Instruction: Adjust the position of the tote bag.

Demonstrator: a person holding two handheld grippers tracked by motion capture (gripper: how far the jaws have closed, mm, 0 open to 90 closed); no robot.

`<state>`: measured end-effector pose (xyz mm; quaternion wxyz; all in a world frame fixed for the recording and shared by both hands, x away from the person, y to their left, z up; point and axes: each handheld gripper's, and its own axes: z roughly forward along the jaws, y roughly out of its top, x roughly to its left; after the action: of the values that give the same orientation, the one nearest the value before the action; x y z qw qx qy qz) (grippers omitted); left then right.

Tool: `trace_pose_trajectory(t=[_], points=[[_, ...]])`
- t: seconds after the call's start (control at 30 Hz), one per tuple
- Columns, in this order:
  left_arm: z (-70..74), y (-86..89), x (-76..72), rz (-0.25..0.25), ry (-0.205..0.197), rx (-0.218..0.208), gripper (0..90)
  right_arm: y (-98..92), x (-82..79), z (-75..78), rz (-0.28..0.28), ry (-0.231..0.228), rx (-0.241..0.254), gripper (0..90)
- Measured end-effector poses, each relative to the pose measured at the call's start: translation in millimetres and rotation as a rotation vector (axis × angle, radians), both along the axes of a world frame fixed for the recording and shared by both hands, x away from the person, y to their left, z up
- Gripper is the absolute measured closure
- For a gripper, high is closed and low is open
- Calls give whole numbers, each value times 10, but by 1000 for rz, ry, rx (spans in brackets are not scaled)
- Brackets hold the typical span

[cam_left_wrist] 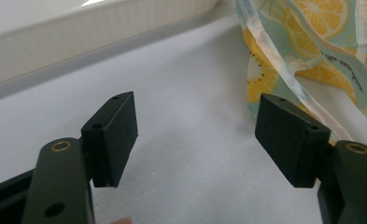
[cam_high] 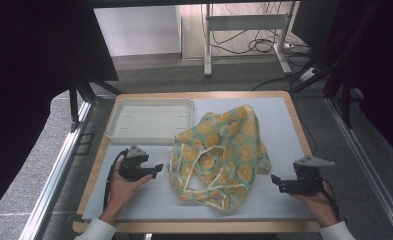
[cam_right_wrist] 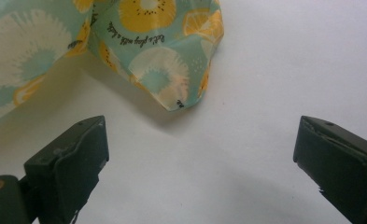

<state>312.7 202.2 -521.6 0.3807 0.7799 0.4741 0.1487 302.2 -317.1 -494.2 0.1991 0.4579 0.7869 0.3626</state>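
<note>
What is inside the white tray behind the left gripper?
The white tray looks empty: its pale floor is bare, with a few faint marks. The crumpled fruit-print cloth lies beside it and covers the tray's near right corner, so that spot is hidden.

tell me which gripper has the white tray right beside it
The left gripper: the white tray lies just beyond it. The right gripper sits across the fruit-print cloth.

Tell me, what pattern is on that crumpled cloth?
Yellow citrus slices on pale green cloth, clearest in the right gripper view.
</note>
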Motion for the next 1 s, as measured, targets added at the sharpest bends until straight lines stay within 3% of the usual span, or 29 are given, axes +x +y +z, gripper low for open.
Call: trace_pose_trajectory(t=[0.37, 0.53, 0.77, 0.83, 0.93, 1.0], points=[[6, 25, 0, 10, -15, 10, 293, 83, -58, -55, 71, -30, -27, 77], [-17, -17, -3, -15, -16, 31, 290, 112, -77, -42, 58, -38, -25, 105], [-22, -53, 12, -10, -9, 30, 296, 84, -74, -41, 69, -54, -21, 147], [-9, -47, 14, -10, -8, 23, 299, 101, -44, -48, 82, -49, -16, 155], [101, -28, 15, -3, -40, 20, 295, 157, -14, -81, 107, -35, -27, 160], [142, -26, 23, -17, -14, 4, 284, 178, -12, -109, 123, -25, -28, 159]])
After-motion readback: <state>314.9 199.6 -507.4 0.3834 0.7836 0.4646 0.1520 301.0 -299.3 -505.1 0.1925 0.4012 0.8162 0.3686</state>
